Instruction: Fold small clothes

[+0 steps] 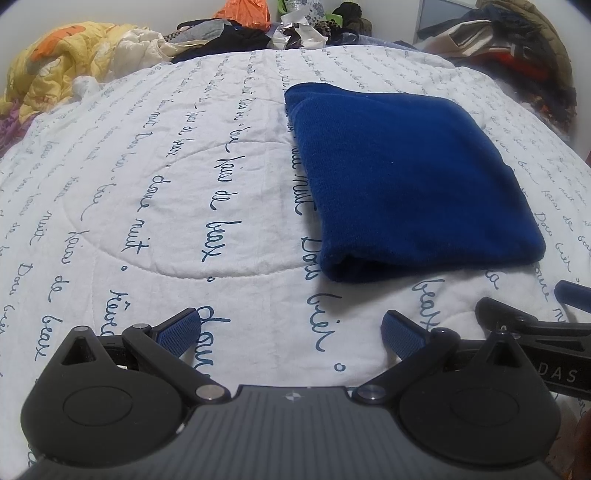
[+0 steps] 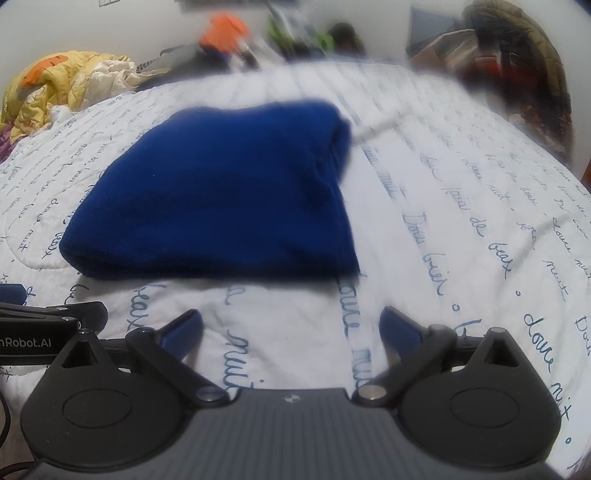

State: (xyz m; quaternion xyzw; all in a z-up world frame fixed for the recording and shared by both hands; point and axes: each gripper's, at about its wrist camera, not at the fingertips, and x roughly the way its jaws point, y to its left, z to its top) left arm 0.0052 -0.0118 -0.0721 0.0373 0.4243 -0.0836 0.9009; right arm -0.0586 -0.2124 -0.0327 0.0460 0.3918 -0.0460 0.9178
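Yellow blanket: a bunched heap far off to the left of the blue cloth, at the back edge of the bed. It is not part of the folding right now, I think.

Clothes pile: a messy heap behind the blue cloth, by the wall. I cannot tell if any of these still need folding.

Left gripper: its two fingers are spread wide with nothing between them. It sits in front of the blue cloth and a bit to its left, not touching it.

White quilt: it covers the bed and has blue writing on it. The blue cloth lies on top of it.

Blue cloth: a small, thick, neat square, lying flat on the quilt. Its near edge is rounded, like a fold. It looks folded already.

Right gripper: its fingers are spread apart too and hold nothing. It sits in front of the blue cloth, apart from it. This view is blurry.

Dark coats: a heap to the right of the blue cloth, at the back corner.

What is done: I think this one cloth is finished, since it is tidy and both grippers are off it.

What is left: maybe one more small fold or a pat to make it flat. Maybe another cloth from the pile behind it, but I cannot be sure.
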